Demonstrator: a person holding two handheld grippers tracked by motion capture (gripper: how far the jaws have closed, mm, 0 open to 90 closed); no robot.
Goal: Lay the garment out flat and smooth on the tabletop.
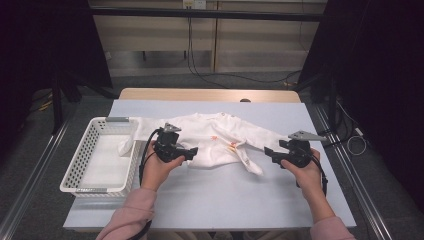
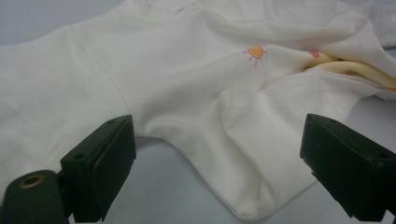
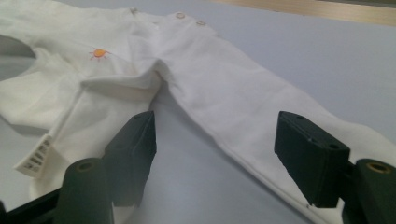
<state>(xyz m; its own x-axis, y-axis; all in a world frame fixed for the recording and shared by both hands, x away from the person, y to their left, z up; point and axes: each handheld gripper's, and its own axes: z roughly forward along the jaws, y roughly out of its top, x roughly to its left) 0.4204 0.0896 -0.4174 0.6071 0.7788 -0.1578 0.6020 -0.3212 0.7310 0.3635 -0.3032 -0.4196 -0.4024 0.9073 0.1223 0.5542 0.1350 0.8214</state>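
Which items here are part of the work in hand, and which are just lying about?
In use: white baby garment, left gripper with jaws open at its near edge, right gripper with jaws open beside its sleeve.

Lying about: white basket, one sleeve draped over its rim; cables on the floor.

white baby garment (image 1: 220,137) spread on the table (image 1: 210,195), left gripper (image 1: 192,151) and right gripper (image 1: 267,151) at its near edge, white basket (image 1: 80,170) beside
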